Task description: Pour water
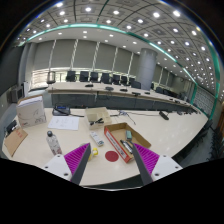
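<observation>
Ahead of the open tool [110,163], a cluttered table [170,135].

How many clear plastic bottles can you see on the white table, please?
1: the clear plastic bottle stands on the white table, beyond the open gripper, off its finger; others may be hidden.

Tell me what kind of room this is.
Probably a conference room: long tables, a row of chairs, ceiling lights. The open gripper hangs over a table with a bottle.
</observation>
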`<state>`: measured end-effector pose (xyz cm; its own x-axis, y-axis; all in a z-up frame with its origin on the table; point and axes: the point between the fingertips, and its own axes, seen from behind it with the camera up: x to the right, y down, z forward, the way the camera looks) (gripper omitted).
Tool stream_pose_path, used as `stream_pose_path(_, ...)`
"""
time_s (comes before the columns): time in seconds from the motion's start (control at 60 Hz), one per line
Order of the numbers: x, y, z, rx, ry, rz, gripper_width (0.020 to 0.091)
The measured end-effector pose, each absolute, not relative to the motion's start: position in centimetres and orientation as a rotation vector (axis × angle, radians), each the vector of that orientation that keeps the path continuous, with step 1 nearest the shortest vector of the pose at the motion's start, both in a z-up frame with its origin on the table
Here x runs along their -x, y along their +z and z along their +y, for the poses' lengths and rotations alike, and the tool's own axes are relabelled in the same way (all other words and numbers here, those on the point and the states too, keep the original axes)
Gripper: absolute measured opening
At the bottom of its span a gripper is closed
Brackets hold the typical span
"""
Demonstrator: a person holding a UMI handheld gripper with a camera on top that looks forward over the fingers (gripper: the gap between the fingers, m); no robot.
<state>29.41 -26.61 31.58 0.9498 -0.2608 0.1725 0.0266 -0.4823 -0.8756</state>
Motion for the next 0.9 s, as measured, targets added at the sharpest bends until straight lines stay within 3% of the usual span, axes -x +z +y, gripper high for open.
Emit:
stream_pose_path(0.133,-28.2,30.5,-26.8,2.084,-0.344,0.162,0.0859)
stream_pose_path(0.333,-19.3,25.1,-24.1,2.101,-0.301,0.134,0.0860)
stream_pose_path(0.65,-5.4,13.7,-17.1,2.086,-0.043,0.089,0.0862)
stream_pose_path(0.9,-2.9,9.0,-7.5,1.949,0.000,0.088,0.0866)
